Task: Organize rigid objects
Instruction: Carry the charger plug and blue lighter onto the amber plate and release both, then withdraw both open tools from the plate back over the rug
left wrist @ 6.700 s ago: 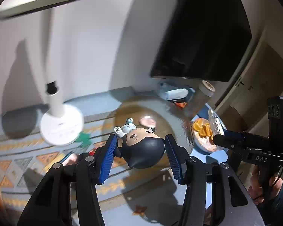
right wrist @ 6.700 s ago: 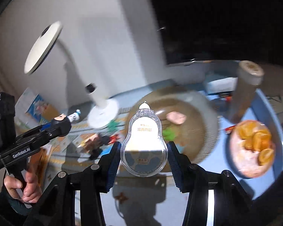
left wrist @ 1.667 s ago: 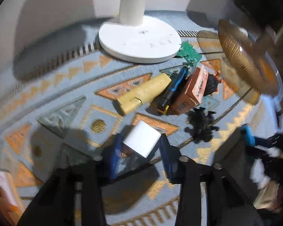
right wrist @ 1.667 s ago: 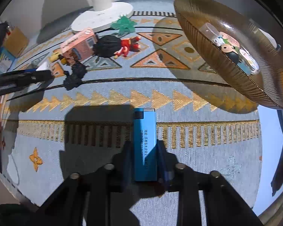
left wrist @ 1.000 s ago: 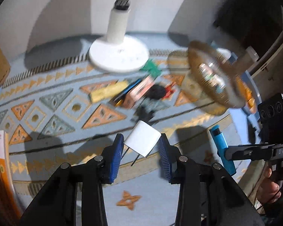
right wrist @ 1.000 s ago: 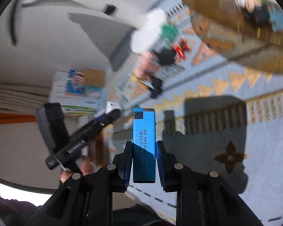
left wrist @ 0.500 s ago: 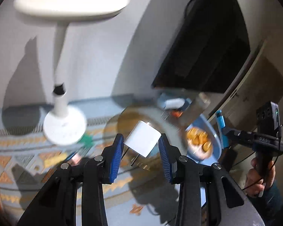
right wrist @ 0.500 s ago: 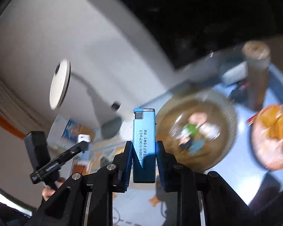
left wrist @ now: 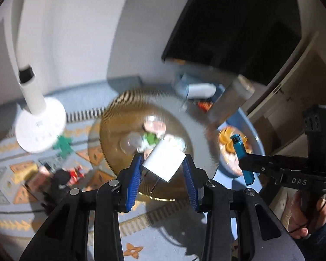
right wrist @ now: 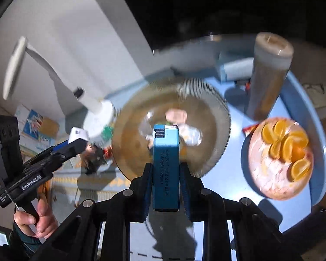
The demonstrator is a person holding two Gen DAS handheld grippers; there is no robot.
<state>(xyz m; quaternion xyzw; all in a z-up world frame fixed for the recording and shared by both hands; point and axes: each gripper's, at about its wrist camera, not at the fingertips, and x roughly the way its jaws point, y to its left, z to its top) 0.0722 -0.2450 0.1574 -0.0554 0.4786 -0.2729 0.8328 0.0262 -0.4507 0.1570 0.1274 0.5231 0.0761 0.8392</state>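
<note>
My left gripper (left wrist: 163,169) is shut on a white plug adapter (left wrist: 164,163), held in the air over the near side of a ribbed amber glass bowl (left wrist: 119,113). The bowl holds several small toys (left wrist: 151,138). My right gripper (right wrist: 165,187) is shut on a blue lighter (right wrist: 165,169), upright between the pads, also above the near rim of that bowl (right wrist: 217,113). In the left wrist view the blue lighter (left wrist: 242,152) shows at the right in the other gripper. In the right wrist view the white adapter (right wrist: 77,134) shows at the left.
A white lamp base (left wrist: 40,128) stands left of the bowl on a patterned mat, with a red figure (left wrist: 75,173) and other small items near it. A pink plate of orange slices (right wrist: 280,158) and a tall brown tumbler (right wrist: 268,76) stand to the right on a blue tray (right wrist: 310,113).
Both grippers have swung from the mat up and over to the amber bowl, each keeping its object. The bowl now lies larger and closer under both.
</note>
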